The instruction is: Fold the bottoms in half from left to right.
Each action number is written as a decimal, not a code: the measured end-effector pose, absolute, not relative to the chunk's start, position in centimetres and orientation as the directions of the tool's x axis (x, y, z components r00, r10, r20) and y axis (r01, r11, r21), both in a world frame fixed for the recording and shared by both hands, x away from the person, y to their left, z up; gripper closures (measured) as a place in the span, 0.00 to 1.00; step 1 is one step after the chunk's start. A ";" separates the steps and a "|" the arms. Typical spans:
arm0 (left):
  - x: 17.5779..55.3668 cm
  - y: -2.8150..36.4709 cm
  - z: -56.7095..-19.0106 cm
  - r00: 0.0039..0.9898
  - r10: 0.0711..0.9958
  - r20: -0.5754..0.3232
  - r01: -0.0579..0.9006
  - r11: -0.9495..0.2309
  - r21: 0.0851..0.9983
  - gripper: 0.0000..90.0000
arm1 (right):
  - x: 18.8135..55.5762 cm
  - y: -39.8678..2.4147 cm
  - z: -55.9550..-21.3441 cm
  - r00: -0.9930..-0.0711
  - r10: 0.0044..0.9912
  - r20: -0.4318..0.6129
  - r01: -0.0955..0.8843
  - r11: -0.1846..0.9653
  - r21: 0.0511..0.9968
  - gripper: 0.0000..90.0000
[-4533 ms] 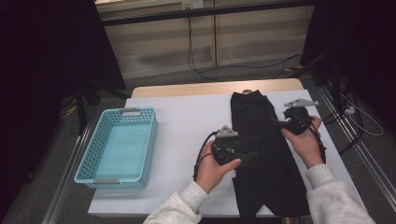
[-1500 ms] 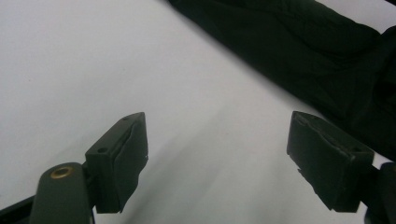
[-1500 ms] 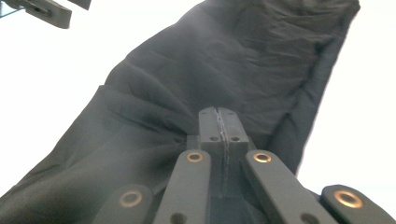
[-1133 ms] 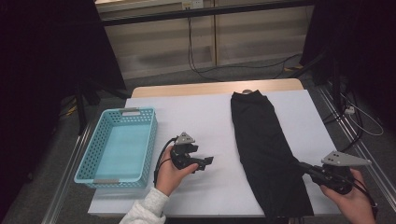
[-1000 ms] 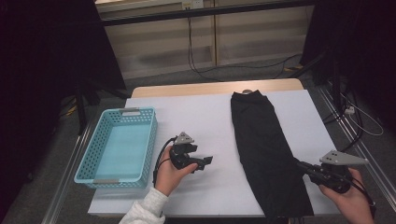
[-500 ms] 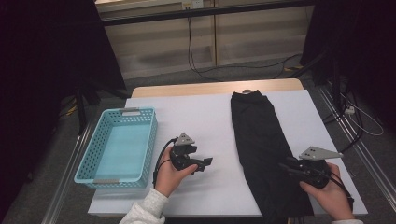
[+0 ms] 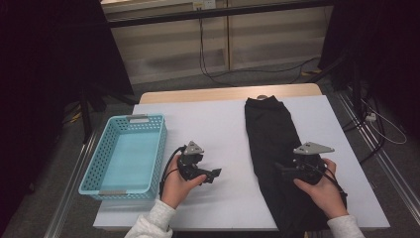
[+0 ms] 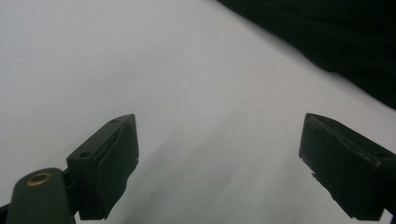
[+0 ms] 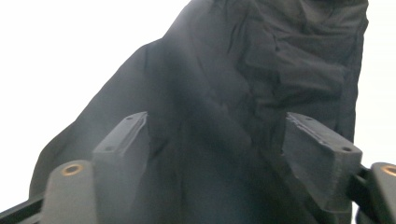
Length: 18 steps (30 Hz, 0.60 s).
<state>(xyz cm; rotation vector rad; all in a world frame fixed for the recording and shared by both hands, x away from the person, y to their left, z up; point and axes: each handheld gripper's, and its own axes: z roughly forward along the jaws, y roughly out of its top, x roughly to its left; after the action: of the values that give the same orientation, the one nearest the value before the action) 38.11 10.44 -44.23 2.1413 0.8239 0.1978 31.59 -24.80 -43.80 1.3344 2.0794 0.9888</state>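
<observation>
The black garment (image 7: pixel 282 163) lies folded in a long strip down the right half of your table (image 7: pixel 218 124), from near the far edge to the near edge, with bare white surface between it and the blue basket (image 7: pixel 126 156) by the left edge. Your right gripper (image 7: pixel 278 168) sits over the garment's near part, its jaws just opened wide with cloth below them but nothing clamped. Your left gripper (image 7: pixel 216 174) rests on the bare middle, jaws apart and empty.
</observation>
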 end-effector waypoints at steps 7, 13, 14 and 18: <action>38.0 10.6 -44.1 0.769 0.622 -0.144 0.498 -0.443 0.745 0.13 | 34.3 -23.6 -43.1 -0.346 0.938 -0.022 0.563 0.227 0.794 0.17; 38.0 10.7 -44.3 0.769 0.623 -0.142 0.497 -0.444 0.745 0.13 | 36.1 -23.0 -42.7 -0.315 0.949 -0.018 0.557 0.201 0.806 0.15; 38.0 10.8 -44.4 0.770 0.621 -0.145 0.500 -0.447 0.742 0.13 | 36.3 -22.9 -42.7 -0.316 0.949 -0.016 0.557 0.199 0.806 0.16; 38.0 10.8 -44.4 0.764 0.627 -0.153 0.506 -0.434 0.746 0.13 | 37.8 -22.4 -42.6 -0.295 0.955 0.002 0.573 0.175 0.801 0.16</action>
<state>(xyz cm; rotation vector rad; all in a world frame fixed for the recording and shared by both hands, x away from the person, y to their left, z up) 38.01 10.76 -44.37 2.1211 0.8443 0.1853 37.79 -22.39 -42.62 1.4355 1.9434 0.9750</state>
